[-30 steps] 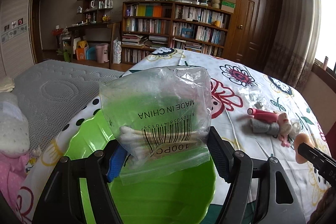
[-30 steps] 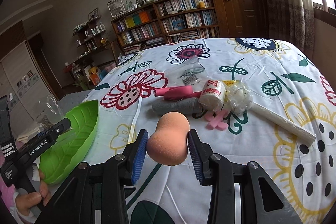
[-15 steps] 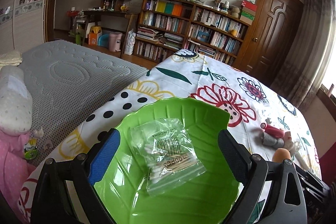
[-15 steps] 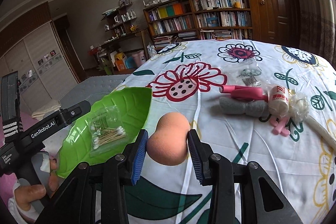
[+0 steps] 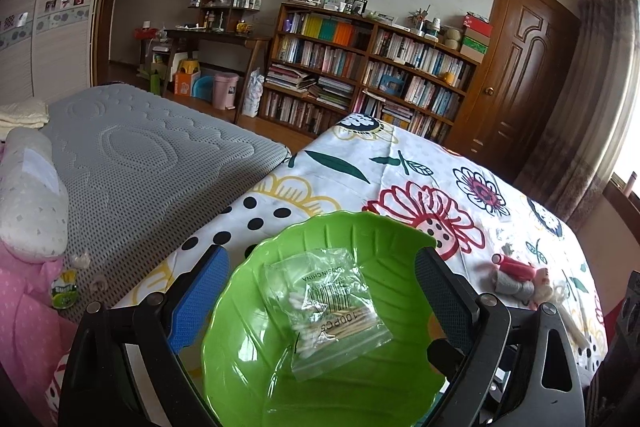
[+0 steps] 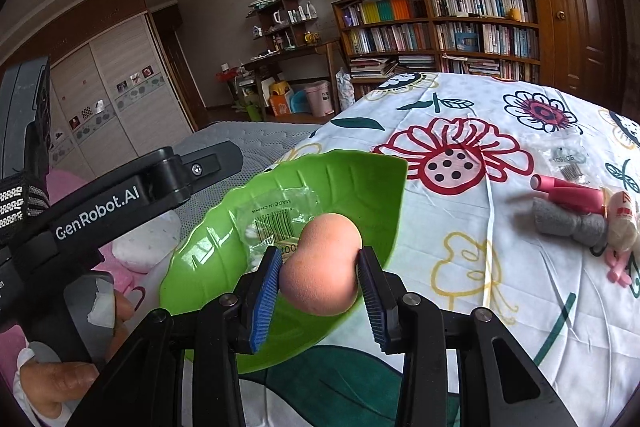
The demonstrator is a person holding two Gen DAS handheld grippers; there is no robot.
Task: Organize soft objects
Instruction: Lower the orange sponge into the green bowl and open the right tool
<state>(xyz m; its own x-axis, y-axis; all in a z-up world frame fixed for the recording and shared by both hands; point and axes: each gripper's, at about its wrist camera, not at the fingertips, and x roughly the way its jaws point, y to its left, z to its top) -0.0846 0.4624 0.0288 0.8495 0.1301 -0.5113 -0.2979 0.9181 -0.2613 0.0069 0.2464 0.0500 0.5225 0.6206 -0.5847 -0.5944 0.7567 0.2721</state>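
Observation:
A green leaf-shaped bowl [image 5: 256, 367] [image 6: 360, 187] sits at the near left edge of the flowered table. A clear bag of cotton swabs [image 5: 328, 303] [image 6: 276, 223] lies flat inside it. My left gripper [image 5: 320, 291] hovers over the bowl, open wide, with nothing between its fingers. My right gripper [image 6: 320, 285] is shut on a peach makeup sponge [image 6: 324, 263], held above the bowl's near rim. Pink rolls [image 6: 568, 191], a grey sponge piece [image 6: 568, 223] and a white gauze roll [image 6: 622, 223] lie together on the cloth to the right.
A small clear packet [image 6: 564, 159] lies beyond the pink rolls. A grey mattress [image 5: 132, 163] with a white pillow [image 5: 28, 199] and pink bedding [image 5: 24, 315] lies left of the table. A hand [image 6: 52, 379] grips the left gripper's handle. Bookshelves [image 5: 372, 71] line the far wall.
The left gripper opened and let the swab bag drop into the bowl, then drew back. The right gripper carried the sponge leftward from the table's middle to above the bowl.

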